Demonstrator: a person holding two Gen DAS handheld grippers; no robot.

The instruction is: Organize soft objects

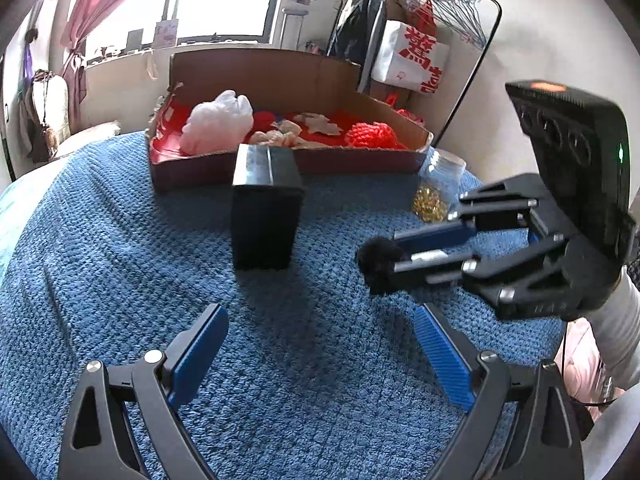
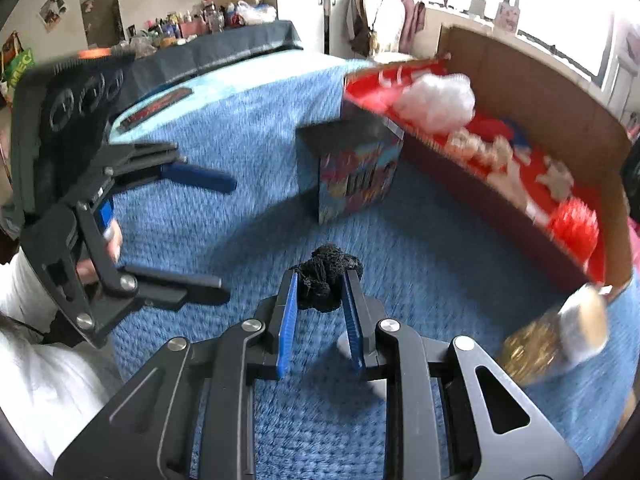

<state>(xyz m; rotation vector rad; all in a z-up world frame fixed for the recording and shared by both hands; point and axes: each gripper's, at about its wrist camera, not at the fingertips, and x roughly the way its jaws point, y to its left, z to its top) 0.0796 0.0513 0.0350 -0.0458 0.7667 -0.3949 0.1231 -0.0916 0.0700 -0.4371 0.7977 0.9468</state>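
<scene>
A black, fuzzy, crumpled puff (image 2: 326, 276) sits pinched between the right tongs (image 2: 320, 280) just above the blue blanket (image 2: 240, 128). The left tongs (image 1: 320, 340) gape wide, empty. Ahead stands a dark box (image 1: 266, 216); behind it a cardboard tray (image 1: 280, 68) holds white, beige and red fluff. A jar (image 1: 438, 184) lies beside the tray.

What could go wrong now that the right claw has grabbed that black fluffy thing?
The right claw pinches only the near edge of the black fluffy ball, so it may slip free. Carried toward the cardboard tray, it could knock the upright dark box standing in front of it.
</scene>
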